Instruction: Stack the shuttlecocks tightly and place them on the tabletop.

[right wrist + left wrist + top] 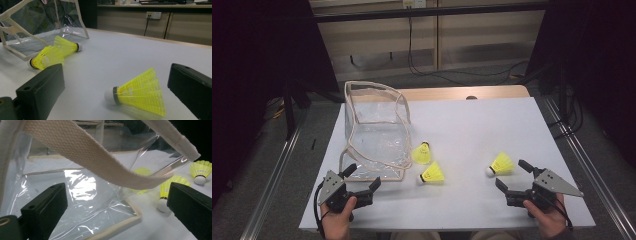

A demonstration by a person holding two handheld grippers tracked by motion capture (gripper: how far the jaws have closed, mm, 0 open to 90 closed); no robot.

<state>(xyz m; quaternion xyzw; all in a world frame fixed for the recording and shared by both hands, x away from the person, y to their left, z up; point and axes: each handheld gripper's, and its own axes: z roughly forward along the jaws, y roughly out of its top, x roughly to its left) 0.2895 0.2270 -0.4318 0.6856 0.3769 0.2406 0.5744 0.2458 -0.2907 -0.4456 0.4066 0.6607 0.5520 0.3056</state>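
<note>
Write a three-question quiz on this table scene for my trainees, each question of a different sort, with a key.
1. How many yellow shuttlecocks lie on the white table?
2. True or false: the right hand-held gripper is shut on a shuttlecock.
3. The left hand-held gripper is nearest to: A) the clear bag, B) the lone shuttlecock, C) the table's far edge.

Key:
1. Three: a pair beside the bag, one apart near the right gripper.
2. False; its jaws stand open, the shuttlecock lying free between them.
3. A.

Bright overhead light, dark surroundings, glare on clear plastic bag (82,187), mild softness.
</note>
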